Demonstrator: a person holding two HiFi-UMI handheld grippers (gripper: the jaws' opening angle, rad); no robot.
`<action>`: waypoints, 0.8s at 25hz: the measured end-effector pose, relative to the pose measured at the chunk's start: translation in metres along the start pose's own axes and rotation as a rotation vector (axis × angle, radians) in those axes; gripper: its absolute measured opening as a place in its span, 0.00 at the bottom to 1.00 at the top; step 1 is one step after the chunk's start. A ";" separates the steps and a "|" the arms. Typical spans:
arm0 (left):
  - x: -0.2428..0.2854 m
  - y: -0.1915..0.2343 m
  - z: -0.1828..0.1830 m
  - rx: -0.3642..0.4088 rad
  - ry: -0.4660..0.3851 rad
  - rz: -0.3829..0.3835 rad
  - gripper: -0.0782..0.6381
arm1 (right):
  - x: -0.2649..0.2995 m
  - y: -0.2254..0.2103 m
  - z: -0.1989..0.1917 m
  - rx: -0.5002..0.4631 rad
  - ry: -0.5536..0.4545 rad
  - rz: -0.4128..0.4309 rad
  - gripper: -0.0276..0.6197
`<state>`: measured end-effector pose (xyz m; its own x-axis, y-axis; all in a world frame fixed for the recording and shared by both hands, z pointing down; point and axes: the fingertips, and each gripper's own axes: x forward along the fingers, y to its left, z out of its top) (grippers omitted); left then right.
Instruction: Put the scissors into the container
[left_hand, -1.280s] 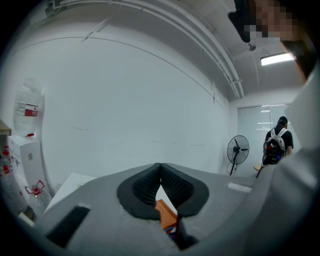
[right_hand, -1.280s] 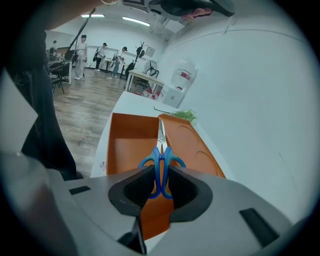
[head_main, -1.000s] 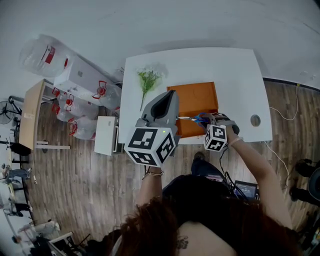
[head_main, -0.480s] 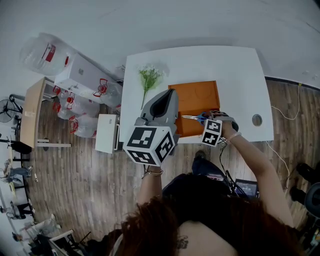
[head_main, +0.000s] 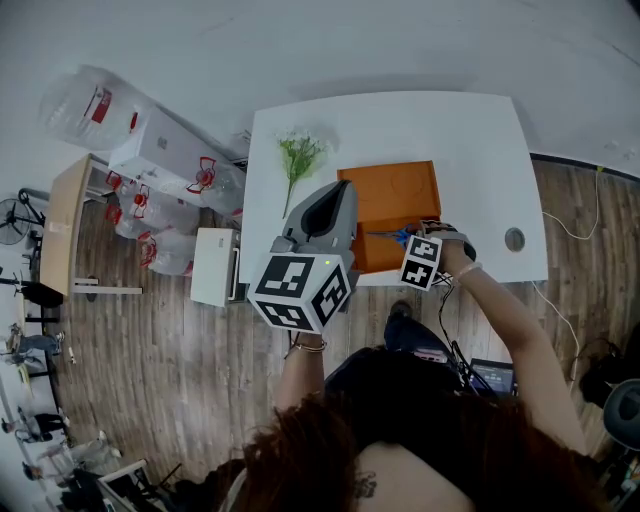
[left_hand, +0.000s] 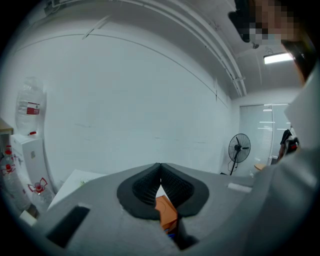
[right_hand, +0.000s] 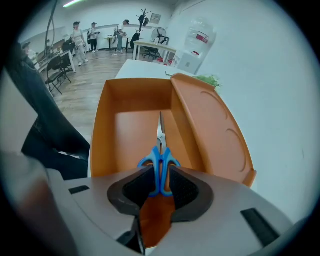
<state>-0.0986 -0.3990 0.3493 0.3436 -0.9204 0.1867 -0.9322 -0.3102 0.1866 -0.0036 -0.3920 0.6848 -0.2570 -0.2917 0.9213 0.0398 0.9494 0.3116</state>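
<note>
Right tool: your jaws are pinched on the blue handles of the scissors, one pad on each side, with only the thickness of the handles between them. The metal blades are closed together and run straight ahead from the tool.

Scissors position: inside the outline of the open orange container, over its floor and close beside the wall where the lid leans up. Whether the blade tips touch the floor cannot be told.

In the head view your right tool sits at the near edge of the container.

Left tool: your jaws are pressed together at the tips, nothing between them. A sliver of orange shows through the gap lower down. In the head view your left tool is held up well clear of the desk, its tip pointing toward the container's left side.

Count:
- tools: two
- scissors: one pair
- container: one, with one lid
- flower sprig: one, green with white heads, lying on the desk left of the container and apart from it
- round hole in the desk: one, near its right edge
</note>
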 end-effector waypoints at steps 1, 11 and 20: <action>-0.002 0.001 0.000 0.000 0.000 0.002 0.13 | -0.002 -0.001 0.001 0.021 -0.011 0.000 0.19; -0.019 0.002 0.003 0.001 -0.022 0.006 0.13 | -0.032 -0.008 0.016 0.321 -0.174 -0.093 0.13; -0.039 -0.010 0.006 0.006 -0.045 -0.020 0.13 | -0.084 -0.021 0.028 0.539 -0.299 -0.216 0.07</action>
<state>-0.1036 -0.3617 0.3341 0.3568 -0.9238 0.1391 -0.9259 -0.3299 0.1839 -0.0099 -0.3847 0.5947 -0.4655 -0.5109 0.7226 -0.5126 0.8213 0.2505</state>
